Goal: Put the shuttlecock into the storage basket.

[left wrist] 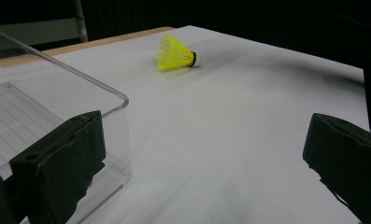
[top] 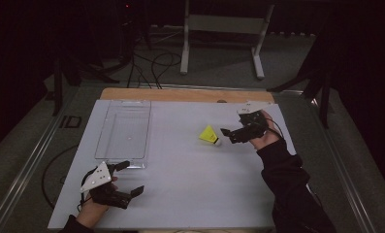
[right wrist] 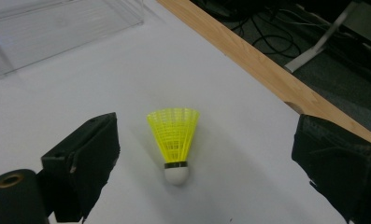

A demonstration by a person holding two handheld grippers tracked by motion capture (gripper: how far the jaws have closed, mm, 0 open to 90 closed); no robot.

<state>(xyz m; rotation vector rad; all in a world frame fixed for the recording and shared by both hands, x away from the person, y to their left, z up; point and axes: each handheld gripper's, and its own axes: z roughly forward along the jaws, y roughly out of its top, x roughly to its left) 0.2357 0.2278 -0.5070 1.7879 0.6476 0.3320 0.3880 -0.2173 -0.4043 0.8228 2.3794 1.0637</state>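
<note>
A yellow shuttlecock (top: 210, 135) with a white cork lies on its side on the white table top (top: 190, 179), right of centre. My right gripper (top: 229, 135) is open just right of it. In the right gripper view the shuttlecock (right wrist: 174, 140) lies between the jaws of that gripper (right wrist: 206, 158), cork towards the camera and touching neither jaw. My left gripper (top: 132, 177) stands open at the front left with nothing in it. In the left gripper view the shuttlecock (left wrist: 176, 52) is far off, beyond the open left gripper (left wrist: 204, 158).
An empty clear plastic tray (top: 123, 128) sits at the back left, its near corner (left wrist: 120, 100) beside my left jaw. A wooden edge (right wrist: 248, 60) runs along the table's far side. Cables and a white stand (top: 221, 24) are on the floor beyond.
</note>
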